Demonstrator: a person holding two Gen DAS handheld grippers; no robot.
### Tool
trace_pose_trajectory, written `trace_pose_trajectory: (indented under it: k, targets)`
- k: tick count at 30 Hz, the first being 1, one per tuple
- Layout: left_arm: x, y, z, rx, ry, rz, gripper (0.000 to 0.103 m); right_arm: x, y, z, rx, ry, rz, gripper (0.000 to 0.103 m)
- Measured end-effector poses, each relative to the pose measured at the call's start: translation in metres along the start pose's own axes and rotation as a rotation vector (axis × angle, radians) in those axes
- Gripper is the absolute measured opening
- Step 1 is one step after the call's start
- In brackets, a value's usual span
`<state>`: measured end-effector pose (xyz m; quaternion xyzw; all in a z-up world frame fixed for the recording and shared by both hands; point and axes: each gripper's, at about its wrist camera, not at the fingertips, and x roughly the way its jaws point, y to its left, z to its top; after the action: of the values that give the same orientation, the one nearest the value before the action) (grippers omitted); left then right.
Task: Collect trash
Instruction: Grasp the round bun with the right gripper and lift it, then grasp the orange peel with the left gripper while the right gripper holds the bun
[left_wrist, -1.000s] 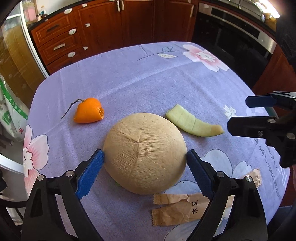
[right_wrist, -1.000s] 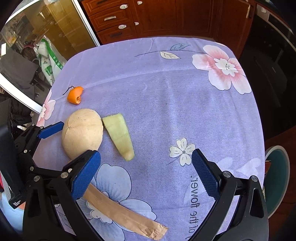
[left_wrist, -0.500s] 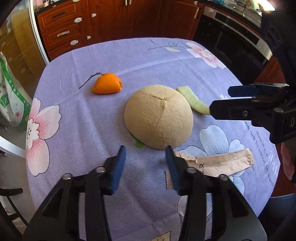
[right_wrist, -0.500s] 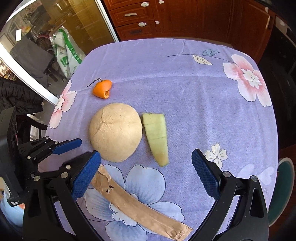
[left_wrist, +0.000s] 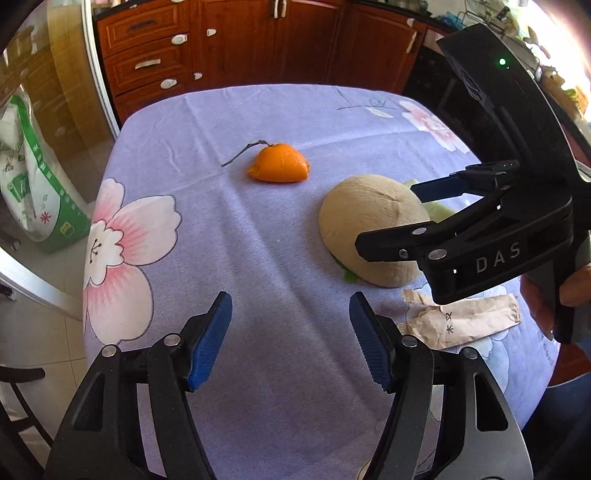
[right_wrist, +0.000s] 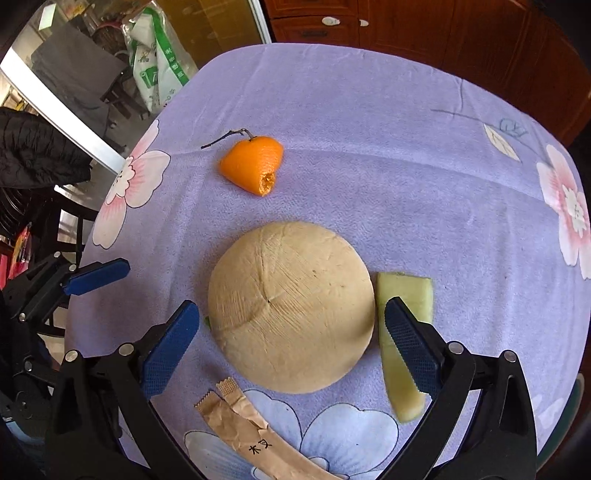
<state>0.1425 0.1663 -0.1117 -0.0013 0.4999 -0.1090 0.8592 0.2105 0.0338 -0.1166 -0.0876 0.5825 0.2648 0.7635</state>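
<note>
In the left wrist view the right gripper (left_wrist: 413, 218) covers the melon half's (left_wrist: 365, 221) right side and nearly all of the melon rind slice (left_wrist: 439, 211), and hides the middle of the brown paper wrapper (left_wrist: 461, 319). In the right wrist view the wrapper (right_wrist: 255, 435) runs off the bottom edge, and one right finger (right_wrist: 410, 347) overlaps the rind slice (right_wrist: 406, 291). A green scrap (right_wrist: 207, 322) peeks from under the melon half (right_wrist: 291, 314); what it is cannot be told.

Domed melon rind (right_wrist: 291, 314), orange peel (right_wrist: 253, 164), paper wrapper (right_wrist: 251, 435)

Both wrist views look steeply down, sharing the melon rind (left_wrist: 373, 229) (right_wrist: 291, 314).
</note>
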Motion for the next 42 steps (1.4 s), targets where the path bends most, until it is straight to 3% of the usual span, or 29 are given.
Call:
trace_pose_trajectory:
  k: [6,9,16,19,27,35,42]
  targets:
    - [-0.001,0.013,-0.007,-0.034,-0.001,0.005,0.069,0.017,0.019,-0.003,-0.089,0.015,-0.080,0.097]
    - [-0.002,0.014,-0.009,-0.042,-0.004,0.009,0.069,0.017,0.027,-0.010,-0.141,-0.044,-0.102,0.097]
    - [-0.008,0.006,-0.009,-0.037,-0.016,-0.002,0.070,-0.002,0.014,-0.018,-0.094,-0.051,-0.047,0.094]
    - [-0.008,-0.002,-0.007,-0.029,-0.019,-0.017,0.070,-0.027,0.004,-0.020,-0.051,-0.092,-0.017,0.094]
    - [0.005,-0.033,0.008,0.021,-0.018,-0.055,0.070,-0.080,-0.047,-0.023,0.079,-0.184,-0.072,0.094]
    - [0.041,-0.053,0.034,0.034,0.020,-0.054,0.069,-0.080,-0.071,-0.040,0.122,-0.184,-0.077,0.094]
    - [0.032,-0.075,0.058,0.094,-0.032,-0.068,0.069,-0.082,-0.086,-0.045,0.153,-0.197,-0.060,0.094]
